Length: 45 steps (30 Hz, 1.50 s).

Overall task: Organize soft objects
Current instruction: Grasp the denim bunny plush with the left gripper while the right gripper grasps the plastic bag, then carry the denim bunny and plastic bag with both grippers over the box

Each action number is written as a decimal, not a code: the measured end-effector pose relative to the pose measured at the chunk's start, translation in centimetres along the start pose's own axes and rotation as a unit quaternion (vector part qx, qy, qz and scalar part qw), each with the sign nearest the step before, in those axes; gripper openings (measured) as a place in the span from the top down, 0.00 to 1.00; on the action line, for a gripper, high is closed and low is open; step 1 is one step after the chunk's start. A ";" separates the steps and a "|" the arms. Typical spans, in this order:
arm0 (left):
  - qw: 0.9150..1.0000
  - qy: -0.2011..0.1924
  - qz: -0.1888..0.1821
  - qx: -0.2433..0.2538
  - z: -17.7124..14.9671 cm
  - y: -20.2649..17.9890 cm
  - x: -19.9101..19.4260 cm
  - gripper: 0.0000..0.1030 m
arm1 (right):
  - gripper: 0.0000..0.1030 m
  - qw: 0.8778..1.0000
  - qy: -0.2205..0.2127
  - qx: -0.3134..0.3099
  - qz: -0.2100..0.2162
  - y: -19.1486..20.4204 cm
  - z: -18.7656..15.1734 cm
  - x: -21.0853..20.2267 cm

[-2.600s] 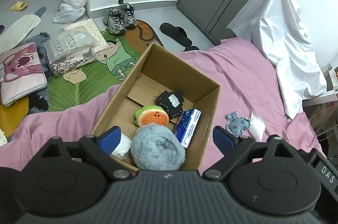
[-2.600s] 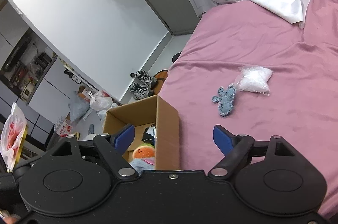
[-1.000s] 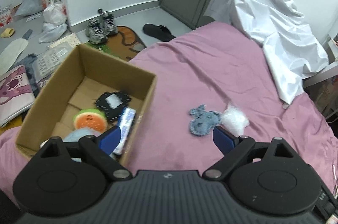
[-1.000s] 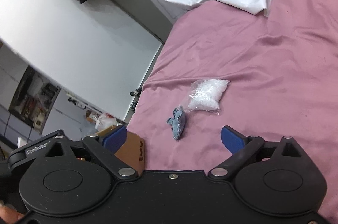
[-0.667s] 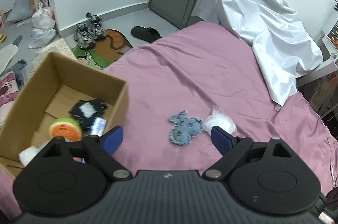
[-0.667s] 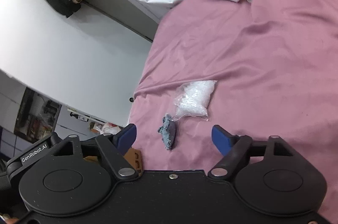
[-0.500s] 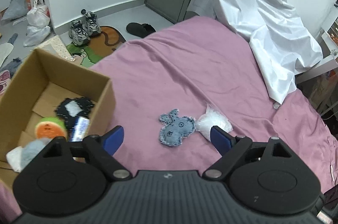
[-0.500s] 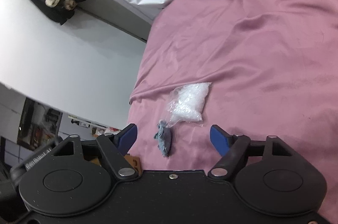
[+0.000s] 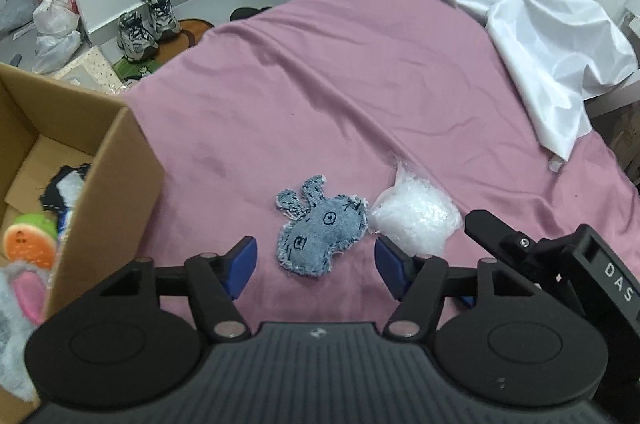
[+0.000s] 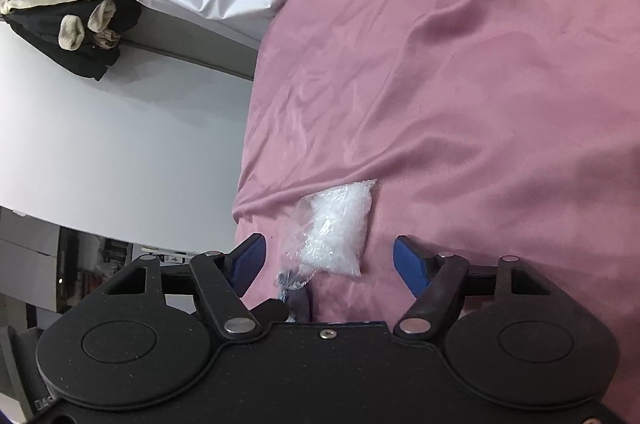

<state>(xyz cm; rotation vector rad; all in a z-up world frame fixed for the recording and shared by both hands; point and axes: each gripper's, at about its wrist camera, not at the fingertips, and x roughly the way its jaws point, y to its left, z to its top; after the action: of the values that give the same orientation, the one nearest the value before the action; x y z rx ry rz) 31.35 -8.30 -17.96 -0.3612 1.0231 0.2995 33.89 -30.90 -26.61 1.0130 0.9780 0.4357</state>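
Two handheld grippers w/ blue-tipped fingers hang over a bed w/ a pink sheet (image 9: 320,72). The left gripper (image 9: 316,266) has its fingers spread on either side of a flat denim rabbit toy (image 9: 318,230); they've just been closing in but the pads don't press it. The toy lies flat on the sheet, just right of a cardboard box (image 9: 120,160) that already holds other soft toys. The right gripper (image 10: 328,264) likewise has fingers spread, having just narrowed, w/ a clear bag of white stuffing (image 10: 334,228) between them, not pinched.

Orientation: in the left wrist view the rabbit's long axis runs diagonally, ears toward upper left, body toward lower centre. The bag's long axis, in the right wrist view, runs roughly away from the gripper, its loose crinkled neck nearest the fingers.

Risks, as a judgement: toy and bag touch, so one gripper closing could drag the other item or bunch up the sheet. The toy is v. thin, so the fingers may skim over it or nip fabric instead. The 2 grippers are close together and could collide. The slick bag could slip out.
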 end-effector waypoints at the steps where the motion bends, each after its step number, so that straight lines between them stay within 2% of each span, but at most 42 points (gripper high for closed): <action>1: 1.000 0.002 0.002 0.001 0.1 0.0 0.5 0.38 | 0.35 1.000 0.002 -0.002 0.002 -0.1 0.0 0.2; 4: 1.000 0.012 0.008 0.007 0.3 -0.1 1.9 0.39 | 0.38 1.000 0.009 -0.009 0.006 -0.3 0.0 0.7; 9: 1.000 0.017 0.019 0.018 0.4 -0.3 3.2 0.45 | 0.56 1.000 0.023 -0.013 0.009 -0.6 0.2 1.7; 10: 1.000 0.016 0.019 0.019 0.5 -0.2 3.4 0.46 | 0.57 1.000 0.025 -0.012 0.011 -0.8 0.2 1.8; 17: 1.000 0.016 0.016 0.021 0.8 -0.2 3.9 0.69 | 0.58 0.999 0.035 -0.028 0.021 -0.6 0.0 2.5; 21: 1.000 0.012 0.009 0.014 1.1 0.1 3.1 0.79 | 0.69 0.998 0.039 -0.035 0.022 -0.6 -0.2 2.6; 27: 1.000 0.003 -0.001 0.007 1.1 0.9 1.2 0.81 | 0.75 0.998 0.042 -0.030 0.018 -0.3 -0.5 1.8; 33: 1.000 -0.005 -0.012 -0.006 0.6 2.2 -1.1 0.81 | 0.76 0.997 0.045 -0.066 -0.008 1.2 -1.3 0.1; 45: 0.998 -0.027 -0.050 -0.018 -1.1 3.9 -6.2 0.81 | 0.77 0.994 0.022 -0.108 -0.024 4.8 -3.3 -5.3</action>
<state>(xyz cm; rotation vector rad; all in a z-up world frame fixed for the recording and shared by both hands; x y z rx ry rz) 25.95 -5.71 -13.69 -0.4337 0.9453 0.2371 28.95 -30.61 -20.58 0.7862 0.9694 0.5142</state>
